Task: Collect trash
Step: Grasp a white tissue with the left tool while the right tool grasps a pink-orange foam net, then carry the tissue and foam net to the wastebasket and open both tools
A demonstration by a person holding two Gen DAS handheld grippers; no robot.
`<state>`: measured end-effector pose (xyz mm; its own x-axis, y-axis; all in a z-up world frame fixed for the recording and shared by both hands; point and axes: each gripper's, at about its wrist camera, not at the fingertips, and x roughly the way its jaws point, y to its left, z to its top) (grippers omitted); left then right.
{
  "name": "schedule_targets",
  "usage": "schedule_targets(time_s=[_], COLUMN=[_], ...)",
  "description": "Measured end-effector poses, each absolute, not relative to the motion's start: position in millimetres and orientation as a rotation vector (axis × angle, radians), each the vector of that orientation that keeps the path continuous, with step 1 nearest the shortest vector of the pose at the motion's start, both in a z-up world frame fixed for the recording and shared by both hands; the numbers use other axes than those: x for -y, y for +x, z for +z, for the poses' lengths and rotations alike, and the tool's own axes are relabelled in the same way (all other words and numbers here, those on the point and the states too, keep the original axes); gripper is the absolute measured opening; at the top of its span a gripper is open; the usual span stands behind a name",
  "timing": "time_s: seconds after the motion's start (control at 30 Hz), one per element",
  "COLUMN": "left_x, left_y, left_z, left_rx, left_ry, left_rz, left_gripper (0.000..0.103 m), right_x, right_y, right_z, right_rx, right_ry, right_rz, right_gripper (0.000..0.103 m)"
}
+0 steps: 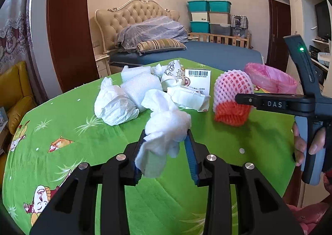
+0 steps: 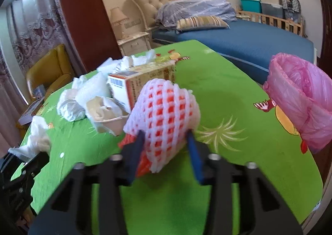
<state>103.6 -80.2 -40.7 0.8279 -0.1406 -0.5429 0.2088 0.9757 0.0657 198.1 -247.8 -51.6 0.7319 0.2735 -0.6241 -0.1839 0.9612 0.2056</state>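
Barcode box [image 1: 197, 82] front only from left tool [image 1: 166, 147]

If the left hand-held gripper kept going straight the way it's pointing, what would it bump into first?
Probably the pile of crumpled white paper just ahead on the green tablecloth. The left hand-held gripper already holds a tissue, which would touch first. Depth is hard to judge here.

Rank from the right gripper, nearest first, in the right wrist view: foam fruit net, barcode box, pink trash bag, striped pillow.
1. foam fruit net: clamped in the right gripper.
2. barcode box: just behind the net, slightly left.
3. pink trash bag: right table edge; near call with the box.
4. striped pillow: on the bed, beyond the table.
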Motion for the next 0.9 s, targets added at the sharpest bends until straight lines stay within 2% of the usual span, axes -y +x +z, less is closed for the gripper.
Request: schedule_targets(time_s=[0.17,0.9], left_x=[80.4,81.2], left_y=[101.5,95.5], left_z=[-40.1,-26.1], left_rx=[-0.556,-0.495], left_ry=[0.111,0.114], left_rz=[-0.173,-0.169], left_gripper=[0.034,0.034], right_x=[242.8,252.8], right_y=[183.3,122.7], right_z=[-44.3,-27.8], right_rx=[-0.649,-0.501], right_ry=[0.087,-0.046], right_rz=[0.259,0.298], right_gripper=[0.023,0.022])
